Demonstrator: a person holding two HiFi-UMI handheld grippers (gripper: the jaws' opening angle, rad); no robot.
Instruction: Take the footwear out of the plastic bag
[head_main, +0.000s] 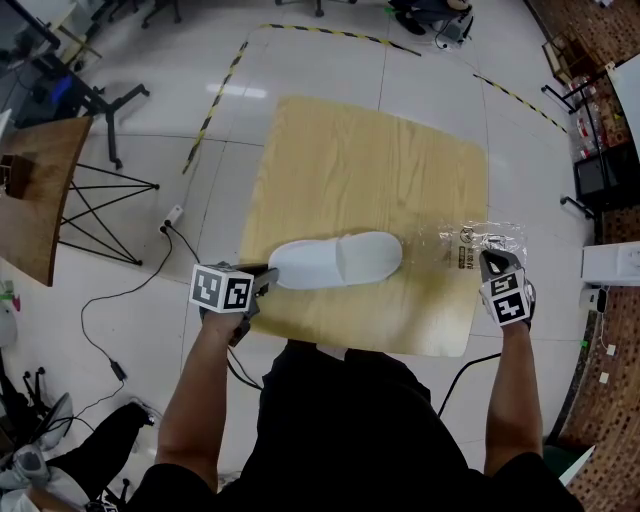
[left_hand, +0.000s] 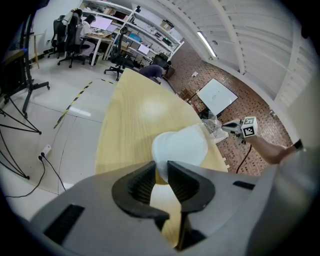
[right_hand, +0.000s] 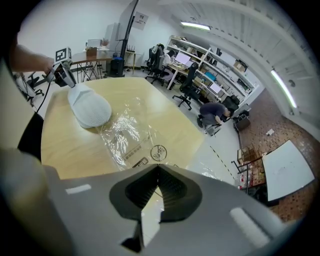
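**Slipper clear of its bag on workshop table**

A white fabric slipper (head_main: 340, 260) lies flat and fully outside its wrapping near the front edge of a pale wooden tabletop (head_main: 370, 150), its toe pointing toward the person's right. The left gripper (head_main: 268, 280) meets the slipper at the heel end. Its own view shows the dark ribbed jaws partly drawn in, with the slipper's white heel rim pinched between their tips.

A clear crinkled plastic bag (head_main: 470, 245) with dark printed symbols lies on the table to the right, just beside the slipper's toe, empty and flattened. The right gripper (head_main: 490, 263) stands at the bag's far right edge. Its jaws are clenched tight, and the thin film runs up into them, so the bag's edge is caught in the grip.

Both of the person's bare forearms reach in from the bottom of the head view, one on each side of the slipper. A pale tiled floor (head_main: 180, 70) surrounds the table, crossed by a strip of yellow-and-black tape (head_main: 215, 105).
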